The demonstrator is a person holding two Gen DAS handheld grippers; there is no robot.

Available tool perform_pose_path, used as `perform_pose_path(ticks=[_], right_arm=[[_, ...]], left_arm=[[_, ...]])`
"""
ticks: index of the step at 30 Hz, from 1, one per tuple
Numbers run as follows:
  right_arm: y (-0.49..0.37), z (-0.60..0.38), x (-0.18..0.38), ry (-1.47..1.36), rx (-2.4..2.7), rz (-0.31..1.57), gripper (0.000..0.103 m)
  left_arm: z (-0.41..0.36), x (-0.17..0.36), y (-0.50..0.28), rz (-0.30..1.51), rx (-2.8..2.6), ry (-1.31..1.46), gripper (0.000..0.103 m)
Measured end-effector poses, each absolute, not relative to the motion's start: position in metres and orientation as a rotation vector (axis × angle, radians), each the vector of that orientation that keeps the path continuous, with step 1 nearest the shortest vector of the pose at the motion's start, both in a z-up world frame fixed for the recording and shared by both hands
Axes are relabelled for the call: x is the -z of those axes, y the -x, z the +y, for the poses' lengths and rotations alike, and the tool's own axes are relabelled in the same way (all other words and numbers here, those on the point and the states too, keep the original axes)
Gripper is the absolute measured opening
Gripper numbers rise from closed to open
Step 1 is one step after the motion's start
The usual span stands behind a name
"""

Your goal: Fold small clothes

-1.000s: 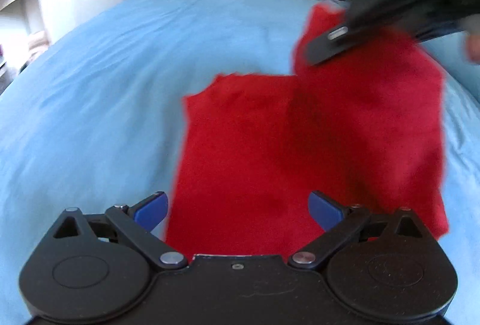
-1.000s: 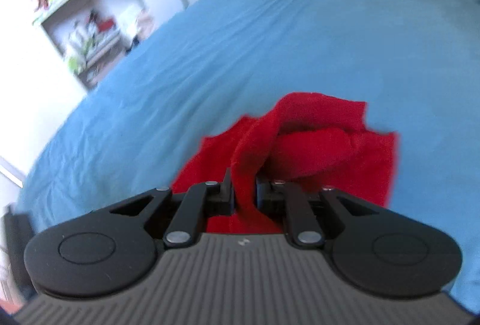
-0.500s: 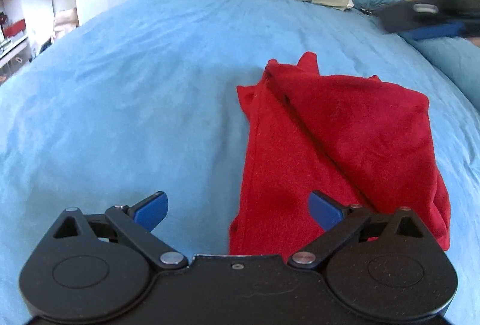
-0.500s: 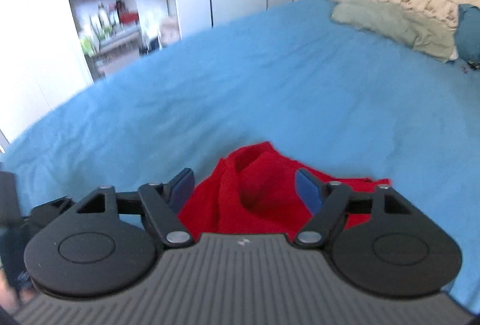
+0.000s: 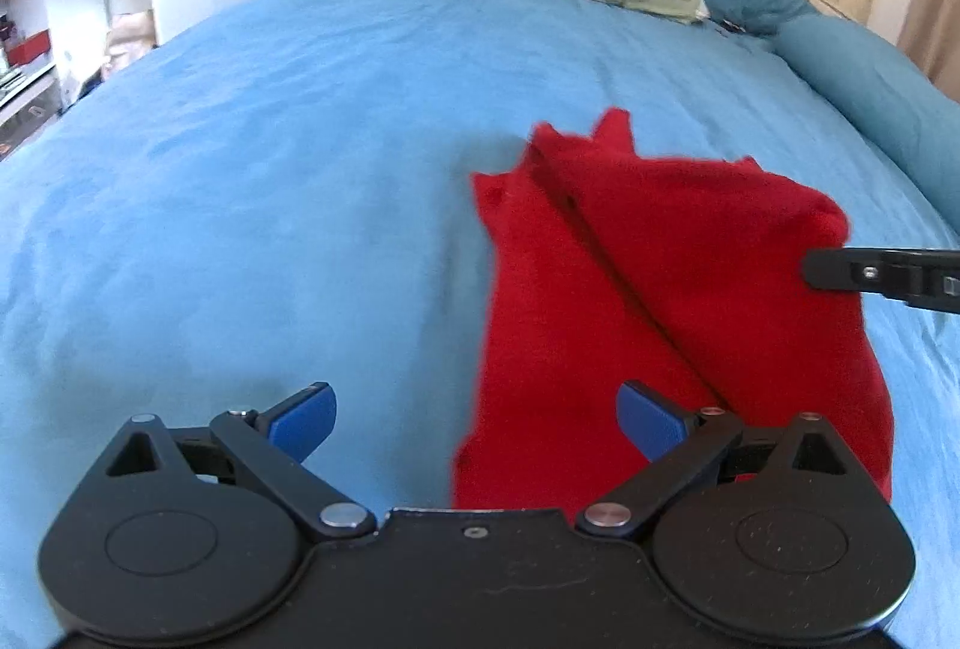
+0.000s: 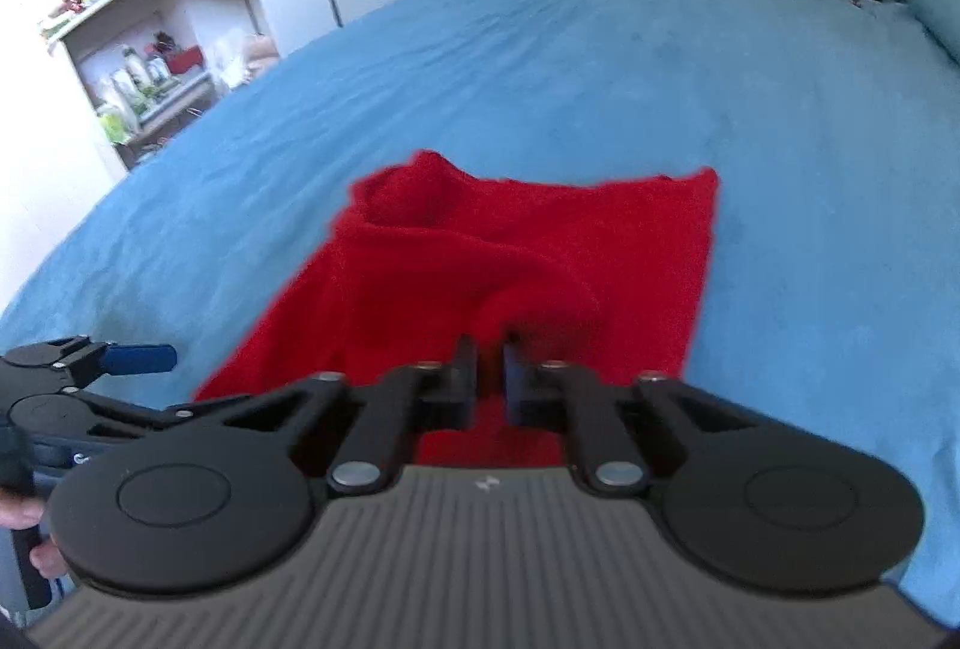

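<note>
No text, label, brand name or number can be read in either view. The only mark is a small pale emblem (image 6: 485, 483) on the ribbed grey housing of the right gripper (image 6: 490, 367), just behind its jaws; its shape is too small to make out as letters. A few white characters show on the black body of the left gripper (image 6: 141, 359), off to the left of those jaws, but they are cut off and blurred. Items on the shelf (image 6: 150, 73) are too far to read.

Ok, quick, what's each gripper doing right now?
Left gripper: jaws open, holding nothing.
Right gripper: jaws shut on the red garment.
</note>
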State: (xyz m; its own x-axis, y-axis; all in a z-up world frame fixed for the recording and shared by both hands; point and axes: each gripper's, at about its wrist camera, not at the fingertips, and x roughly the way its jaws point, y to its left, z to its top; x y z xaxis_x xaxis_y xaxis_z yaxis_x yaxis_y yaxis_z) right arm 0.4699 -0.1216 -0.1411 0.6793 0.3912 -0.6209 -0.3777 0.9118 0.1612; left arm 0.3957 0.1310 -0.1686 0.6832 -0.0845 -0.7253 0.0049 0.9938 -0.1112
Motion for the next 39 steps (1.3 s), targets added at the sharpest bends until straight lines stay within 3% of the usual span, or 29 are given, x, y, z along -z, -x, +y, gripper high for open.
perform_pose_path(ticks=[4,9,10,13,14,18,20,26,33,39], right_arm=[[-0.446,-0.078,0.133,0.042,-0.624,0.645,0.024],[-0.425,-0.020,0.175,0.212,-0.741,0.722,0.025],[-0.422,-0.015,0.184,0.224,-0.742,0.732,0.031],[-0.408,-0.020,0.187,0.210,-0.745,0.702,0.066],[-0.400,-0.028,0.182,0.192,-0.746,0.674,0.072],[-0.374,-0.067,0.165,0.176,-0.619,0.605,0.078],[-0.365,-0.094,0.164,0.178,-0.495,0.592,0.087],[-0.358,-0.141,0.188,0.179,-0.257,0.674,0.087],[-0.357,-0.136,0.207,0.176,-0.250,0.699,0.084],[-0.361,-0.137,0.212,0.123,-0.133,0.659,0.074]], left_arm=[[0.162,0.159,-0.394,0.796,-0.016,0.160,0.102],[0.194,0.156,-0.388,0.789,-0.081,0.239,0.101],[0.196,0.156,-0.388,0.790,-0.088,0.243,0.101],[0.198,0.150,-0.385,0.787,-0.088,0.257,0.102],[0.197,0.146,-0.386,0.780,-0.071,0.259,0.101],[0.174,0.131,-0.385,0.738,0.014,0.216,0.102],[0.156,0.131,-0.385,0.736,0.062,0.178,0.102],[0.114,0.155,-0.387,0.807,0.105,0.067,0.101],[0.116,0.169,-0.391,0.828,0.079,0.055,0.101],[0.126,0.174,-0.389,0.858,0.048,0.027,0.101]])
